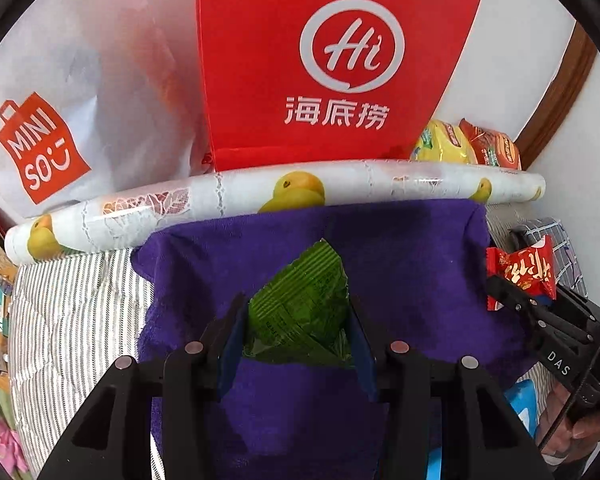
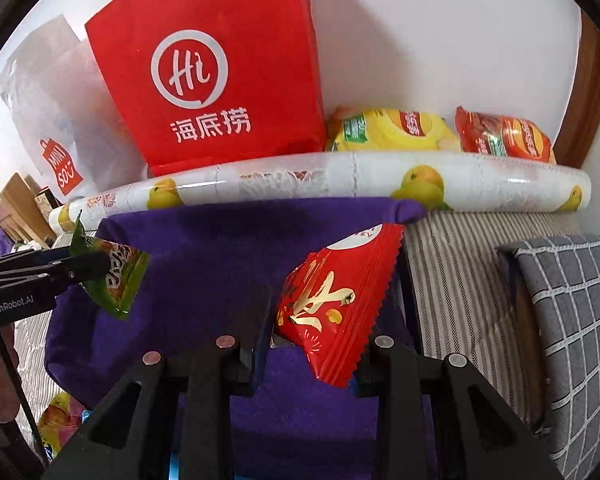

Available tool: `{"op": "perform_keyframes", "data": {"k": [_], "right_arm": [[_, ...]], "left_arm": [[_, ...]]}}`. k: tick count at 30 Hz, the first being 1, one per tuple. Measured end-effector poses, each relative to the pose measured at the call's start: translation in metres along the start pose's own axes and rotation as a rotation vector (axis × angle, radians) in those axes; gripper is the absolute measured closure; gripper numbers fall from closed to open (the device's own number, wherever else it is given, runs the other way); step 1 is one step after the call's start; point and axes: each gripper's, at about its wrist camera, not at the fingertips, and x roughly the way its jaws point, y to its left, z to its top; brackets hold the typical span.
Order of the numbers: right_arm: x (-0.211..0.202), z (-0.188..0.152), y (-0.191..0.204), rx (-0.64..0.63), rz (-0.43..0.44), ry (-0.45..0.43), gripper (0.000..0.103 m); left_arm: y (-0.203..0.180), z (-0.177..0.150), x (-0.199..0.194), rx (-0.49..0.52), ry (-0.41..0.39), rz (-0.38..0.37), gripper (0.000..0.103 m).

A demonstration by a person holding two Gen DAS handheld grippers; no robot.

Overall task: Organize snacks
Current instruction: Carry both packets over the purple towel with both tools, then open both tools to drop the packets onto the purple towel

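The left gripper (image 1: 298, 320) is clamped on a crinkled green foil snack packet (image 1: 300, 312), its two black fingers with blue pads pressing the packet's sides, and it holds the packet above a deep purple terry towel (image 1: 400, 280). The right gripper (image 2: 332, 320) is likewise closed on a glossy red snack packet with gold lettering and zigzag-cut ends (image 2: 336, 304), gripped across its width and tilted, also over the purple towel, toward its right edge. From the right wrist view the left gripper comes in from the left edge with the green packet pinched at its tip; from the left wrist view the red packet shows at the right, well apart from the green one. The towel lies on a grey-and-white striped bed cover (image 1: 72, 320), and a grey checked cushion (image 2: 572, 320) sits to the right of it. Just beyond the towel's far edge lies a long white roll of plastic sheeting printed with yellow fruit (image 1: 260, 200). Behind the roll, against the white wall, stand a white translucent plastic bag with a red Miniso logo (image 1: 80, 120) and, beside it, a tall red paper bag with a white "Hi" emblem (image 1: 320, 80). To the right of the red bag rest a yellow noodle packet (image 2: 396, 130) and a red-orange noodle packet (image 2: 504, 138), side by side.
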Motion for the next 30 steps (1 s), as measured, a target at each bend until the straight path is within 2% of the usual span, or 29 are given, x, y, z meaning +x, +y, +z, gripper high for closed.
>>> {"op": "perform_keyframes", "data": {"k": [16, 25, 28, 30], "right_arm": [[0.019, -0.009, -0.002, -0.009, 0.0, 0.065, 0.072], [0.024, -0.01, 0.003, -0.041, -0.04, 0.09, 0.072], [0.025, -0.01, 0.003, -0.043, -0.044, 0.099, 0.069], [0.025, -0.01, 0.002, -0.043, -0.042, 0.095, 0.061]], "left_arm": [[0.001, 0.0, 0.015, -0.017, 0.046, -0.003, 0.057], [0.003, -0.001, 0.018, -0.022, 0.064, -0.005, 0.057], [0.004, -0.002, 0.021, -0.025, 0.076, -0.006, 0.057], [0.005, -0.002, 0.023, -0.028, 0.082, -0.008, 0.057]]}}
